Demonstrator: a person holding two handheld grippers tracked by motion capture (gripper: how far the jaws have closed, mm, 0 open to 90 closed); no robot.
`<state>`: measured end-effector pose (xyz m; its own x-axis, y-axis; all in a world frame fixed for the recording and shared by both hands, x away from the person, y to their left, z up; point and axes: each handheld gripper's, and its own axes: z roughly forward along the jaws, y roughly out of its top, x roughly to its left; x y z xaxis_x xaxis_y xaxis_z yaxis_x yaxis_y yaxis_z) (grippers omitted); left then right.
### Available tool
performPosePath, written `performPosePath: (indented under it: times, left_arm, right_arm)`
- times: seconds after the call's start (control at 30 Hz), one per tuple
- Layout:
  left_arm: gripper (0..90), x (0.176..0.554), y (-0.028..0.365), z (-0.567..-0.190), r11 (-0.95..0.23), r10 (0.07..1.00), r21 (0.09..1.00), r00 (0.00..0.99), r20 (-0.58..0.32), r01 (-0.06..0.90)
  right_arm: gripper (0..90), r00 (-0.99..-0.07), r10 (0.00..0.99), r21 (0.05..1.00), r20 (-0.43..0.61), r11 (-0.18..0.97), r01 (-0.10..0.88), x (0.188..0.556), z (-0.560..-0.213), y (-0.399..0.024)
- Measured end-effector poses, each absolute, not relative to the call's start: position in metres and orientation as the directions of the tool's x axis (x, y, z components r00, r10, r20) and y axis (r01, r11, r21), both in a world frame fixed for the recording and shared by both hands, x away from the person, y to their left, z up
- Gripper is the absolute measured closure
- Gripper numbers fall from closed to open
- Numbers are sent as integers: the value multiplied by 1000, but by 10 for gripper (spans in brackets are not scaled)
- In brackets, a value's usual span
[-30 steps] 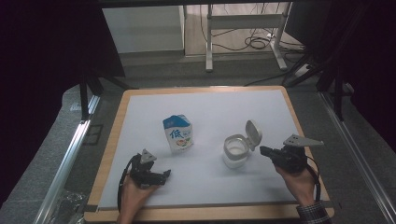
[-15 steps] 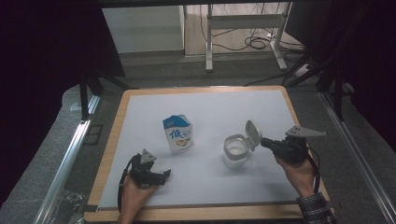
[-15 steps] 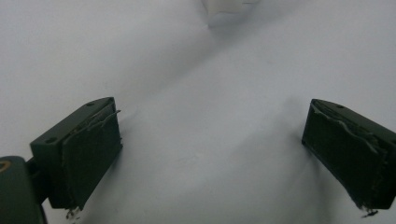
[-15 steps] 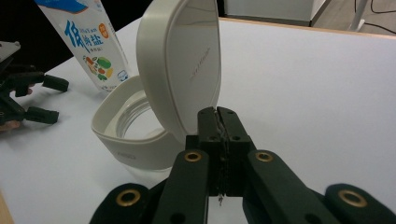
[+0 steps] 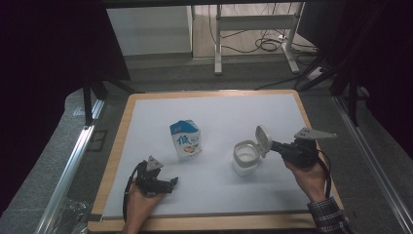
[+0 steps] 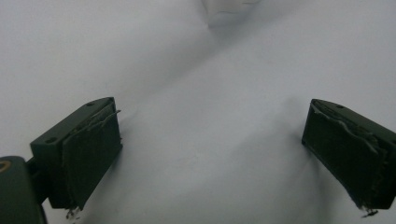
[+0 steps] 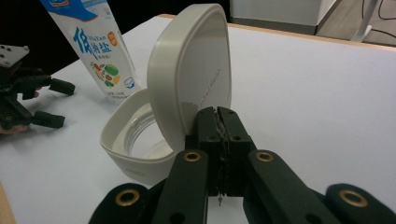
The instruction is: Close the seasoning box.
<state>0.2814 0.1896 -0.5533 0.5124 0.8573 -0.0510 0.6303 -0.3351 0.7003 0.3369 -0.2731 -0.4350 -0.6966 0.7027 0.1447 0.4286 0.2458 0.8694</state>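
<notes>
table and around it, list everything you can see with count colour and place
carton: 1, white and blue, upright left of the board's centre
container: 1, white, right of the carton
lid: 1, white, hinged up at the container's right side
board: 1, white with a wooden edge, under everything
metal stand: 1, pale, on the floor beyond the board
cables: several, black, floor by the stand
left gripper: 1, black, open, near edge at left
right gripper: 1, black, shut, tips against the lid

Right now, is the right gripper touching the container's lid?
Touching. In the right gripper view the shut right gripper presses its tips against the raised lid of the white container; the high view agrees.
</notes>
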Motion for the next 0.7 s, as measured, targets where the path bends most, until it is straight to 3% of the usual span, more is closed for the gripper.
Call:
performPosePath:
  times: [0.7]
  left_arm:
    - [43, 281, 190, -553, -335, 857, 701, 512, -51, 630]
  right_arm:
    - [873, -716, 688, 870, 118, 276, 409, 329, -437, -265]
